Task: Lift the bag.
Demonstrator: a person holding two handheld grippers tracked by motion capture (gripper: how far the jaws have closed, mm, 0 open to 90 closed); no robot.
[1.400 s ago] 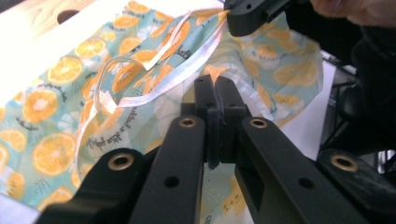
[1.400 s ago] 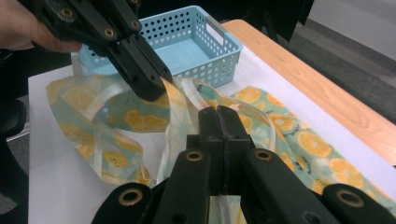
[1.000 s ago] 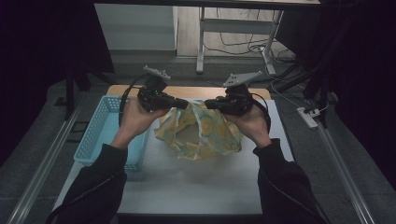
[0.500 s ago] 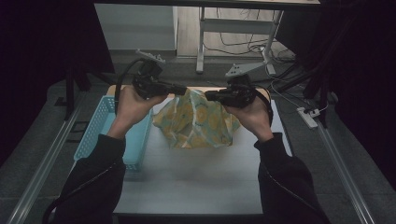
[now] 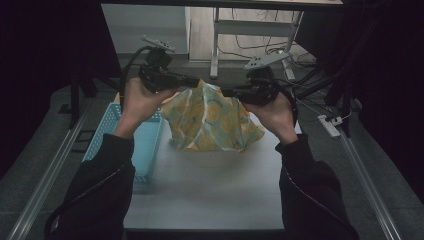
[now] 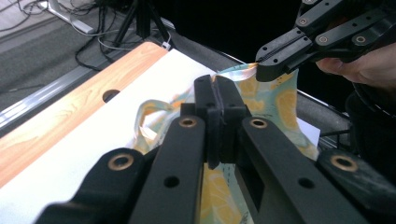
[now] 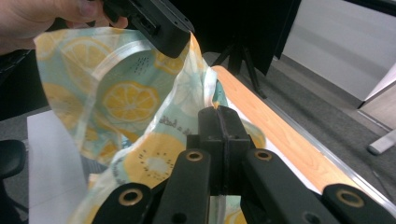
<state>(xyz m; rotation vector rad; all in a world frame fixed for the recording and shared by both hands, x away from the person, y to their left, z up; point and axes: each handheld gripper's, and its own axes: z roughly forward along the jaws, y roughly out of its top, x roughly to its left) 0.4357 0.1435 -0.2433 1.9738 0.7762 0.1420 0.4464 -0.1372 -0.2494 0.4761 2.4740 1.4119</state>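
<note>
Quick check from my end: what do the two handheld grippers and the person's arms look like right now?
Both are black. The left gripper and right gripper each have two flat black jaws on linkage bars with brass-coloured pivot pins, clear in the gripper views. Each carries a grey three-cornered plate on top. A black cable loops from the left one. The person wears dark long sleeves; hands are ungloved.

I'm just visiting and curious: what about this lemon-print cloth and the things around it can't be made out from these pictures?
- Lemon-print cloth: whether it is a bag or a flat sheet; folds hide its shape in the high view.
- Small print on the cloth: too small to read in the right gripper view.
- Blue basket: the left sleeve covers its near part.
- Cloth edge in the left gripper: hidden between the shut fingers.
</note>
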